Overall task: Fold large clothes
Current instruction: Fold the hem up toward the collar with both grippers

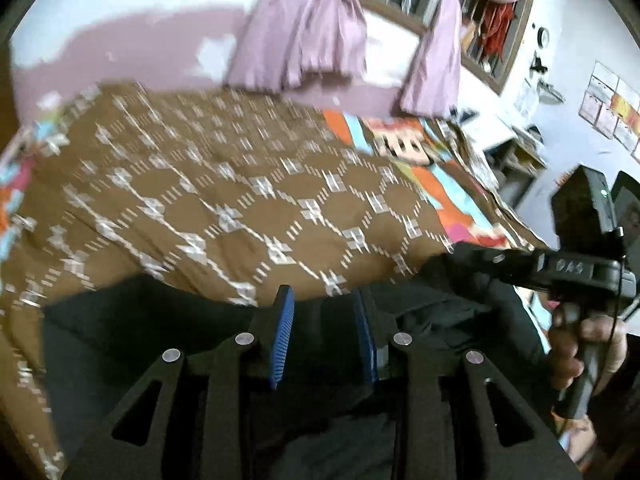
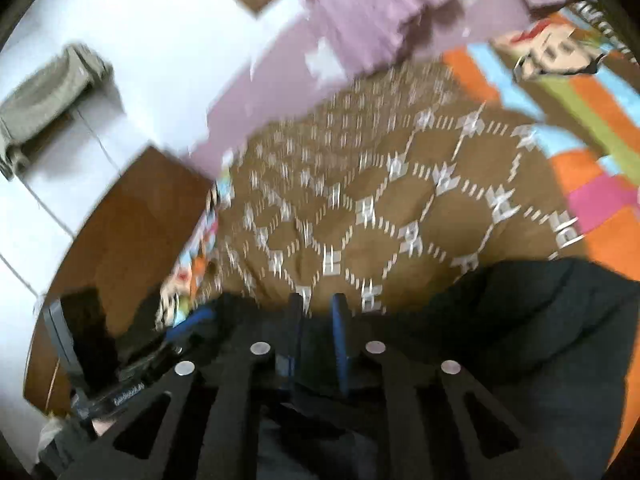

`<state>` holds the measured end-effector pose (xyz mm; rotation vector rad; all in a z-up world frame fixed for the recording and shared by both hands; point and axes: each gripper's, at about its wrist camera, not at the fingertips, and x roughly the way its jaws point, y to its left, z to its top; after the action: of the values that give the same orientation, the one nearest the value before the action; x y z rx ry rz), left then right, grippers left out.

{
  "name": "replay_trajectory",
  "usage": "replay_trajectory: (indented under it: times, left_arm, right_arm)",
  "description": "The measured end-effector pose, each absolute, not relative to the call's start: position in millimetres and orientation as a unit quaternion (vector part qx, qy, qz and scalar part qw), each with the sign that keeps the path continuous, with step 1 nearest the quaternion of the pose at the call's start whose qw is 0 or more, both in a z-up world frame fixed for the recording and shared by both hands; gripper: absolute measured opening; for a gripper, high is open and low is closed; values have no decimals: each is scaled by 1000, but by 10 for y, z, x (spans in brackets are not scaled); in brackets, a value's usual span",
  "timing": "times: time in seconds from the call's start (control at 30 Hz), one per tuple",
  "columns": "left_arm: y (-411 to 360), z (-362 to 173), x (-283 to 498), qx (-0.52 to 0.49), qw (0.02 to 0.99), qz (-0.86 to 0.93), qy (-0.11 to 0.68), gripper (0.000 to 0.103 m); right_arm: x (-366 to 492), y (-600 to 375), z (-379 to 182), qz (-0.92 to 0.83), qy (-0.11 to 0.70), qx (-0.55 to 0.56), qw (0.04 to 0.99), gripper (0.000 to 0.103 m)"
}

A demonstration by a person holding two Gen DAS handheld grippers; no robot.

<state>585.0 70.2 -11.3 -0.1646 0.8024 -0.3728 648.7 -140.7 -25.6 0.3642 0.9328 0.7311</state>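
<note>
Garment: a dark garment (image 1: 168,320) lies at the near edge of a bed, over a brown patterned cloth (image 1: 240,200).
Left gripper (image 1: 325,334): fingers clenched on the dark fabric.
Right gripper (image 2: 318,330): fingers likewise grasping the garment's edge.
Backdrop: purple curtain (image 1: 312,32), blurred.

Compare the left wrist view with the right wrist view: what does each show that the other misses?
Only the left wrist view shows the barred window, the papers on the wall and the right gripper's handle in the person's hand. Only the right wrist view shows the grey cloth against the white wall and the wooden board. Both show the dark garment between blue-padded fingers, the brown patterned spread and the lilac curtain.
</note>
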Motion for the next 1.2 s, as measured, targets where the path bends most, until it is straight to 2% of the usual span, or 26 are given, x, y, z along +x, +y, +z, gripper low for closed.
replay_trajectory:
  times: [0.07, 0.23, 0.33, 0.47, 0.6, 0.83, 0.97, 1.0, 1.13, 1.2]
  left_arm:
    - [660, -175, 5935, -70, 886, -209, 409, 23]
    - [563, -389, 5862, -16, 842, -280, 462, 12]
    - [493, -594, 5781, 31, 815, -291, 500, 3]
    - [436, -810, 5745, 69, 768, -308, 558, 2]
    - [403, -1019, 5814, 67, 766, -273, 579, 1]
    - [269, -1276, 5791, 90, 791, -200, 571, 1]
    - [291, -1155, 5586, 93, 823, -189, 528, 1]
    - [310, -1100, 5513, 93, 833, -185, 514, 1]
    - [515, -922, 5328, 7, 854, -156, 496, 1]
    - [590, -808, 5268, -23, 860, -142, 490, 1]
  right_arm:
    - [6492, -1265, -359, 356, 471, 123, 798, 11]
    - [6354, -1076, -715, 377, 552, 11, 744, 8]
    - [6330, -1106, -855, 381, 574, -9, 725, 4]
    - [6260, -1073, -1004, 389, 600, -62, 697, 2]
    - [6258, -1022, -1168, 372, 612, -66, 695, 0]
    - [6260, -895, -1361, 326, 587, -81, 737, 0]
    - [5995, -925, -1197, 321, 525, -108, 781, 0]
    - [5930, -955, -1133, 321, 514, -106, 789, 4]
    - [5775, -1115, -974, 297, 495, -84, 812, 6]
    - [5713, -1108, -910, 288, 483, -91, 821, 12]
